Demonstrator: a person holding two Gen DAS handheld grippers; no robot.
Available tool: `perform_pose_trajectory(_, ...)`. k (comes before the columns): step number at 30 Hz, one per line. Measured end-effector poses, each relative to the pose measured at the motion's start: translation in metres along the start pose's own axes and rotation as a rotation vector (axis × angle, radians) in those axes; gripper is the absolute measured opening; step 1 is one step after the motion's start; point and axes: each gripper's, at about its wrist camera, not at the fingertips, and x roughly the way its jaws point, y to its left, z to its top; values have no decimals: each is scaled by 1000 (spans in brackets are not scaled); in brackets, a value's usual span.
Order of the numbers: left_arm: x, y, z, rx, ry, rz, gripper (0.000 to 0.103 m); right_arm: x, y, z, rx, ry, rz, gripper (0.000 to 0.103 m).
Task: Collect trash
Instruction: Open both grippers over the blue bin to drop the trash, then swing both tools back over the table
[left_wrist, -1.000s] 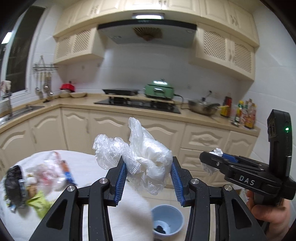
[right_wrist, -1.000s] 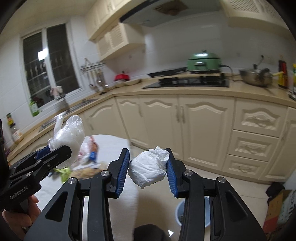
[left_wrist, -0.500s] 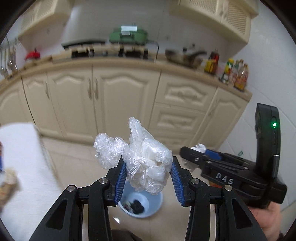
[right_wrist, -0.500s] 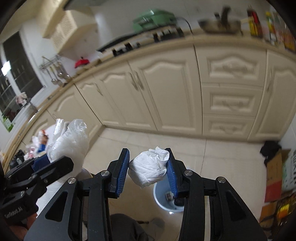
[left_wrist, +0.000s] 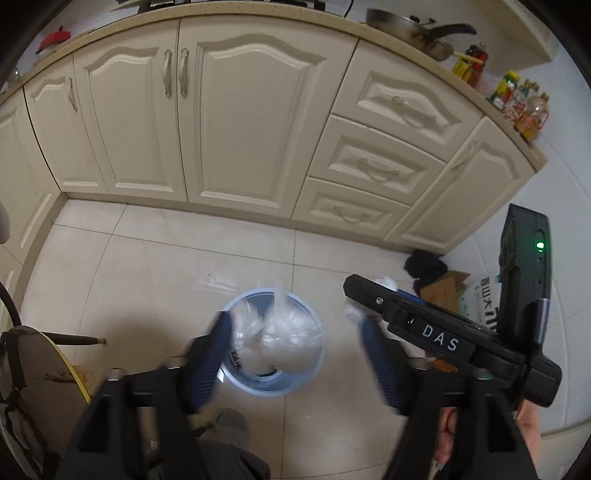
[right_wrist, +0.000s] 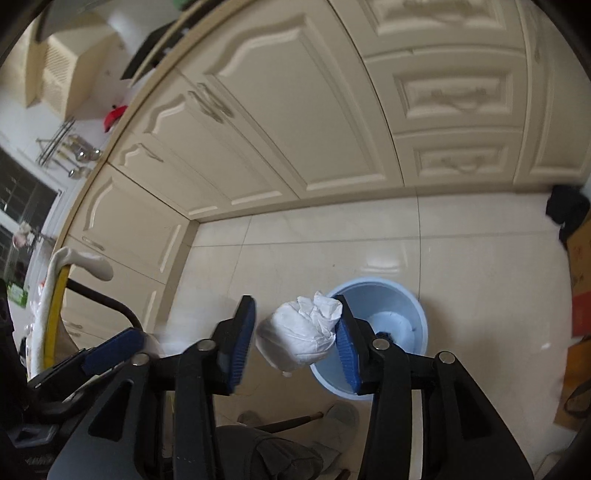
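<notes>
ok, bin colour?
Light blue trash bin, clearest in the right wrist view.

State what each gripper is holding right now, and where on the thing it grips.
The left gripper is open and holds nothing; the clear plastic bag is over the blue bin. The right gripper has the white crumpled wad between its pads, across its middle.

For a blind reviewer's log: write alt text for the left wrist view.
The left claw, blurred and spread wide open, hangs above a light blue bin on the tiled floor, with a clear plastic bag dropping into the bin. The right claw reaches in from the right with white trash at its tip, and cream kitchen cabinets fill the background.
</notes>
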Motion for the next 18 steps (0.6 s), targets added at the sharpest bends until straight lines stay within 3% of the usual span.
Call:
perform_pose_trajectory(3,2,0,7,-3,-7,32,89,5,-12,0,44,9,1,72)
perform_pose_trajectory(5,2,-1,14,-6,-17,58,95,3,-17,0,68,-2,-12,90)
perform_pose_trajectory(7,-1,-2,18,-7,-32,76,98,-3,-19,-1,86,-17,-12,103)
perform_pose_trajectory(12,-25,-14,17,11,-95,103,102,-22,-13,-1,87,-43,-67,103)
perform_pose_trajectory(18,-78,-18,4,-3,-199,102,102,-65,20,-1,37,-108,-56,103)
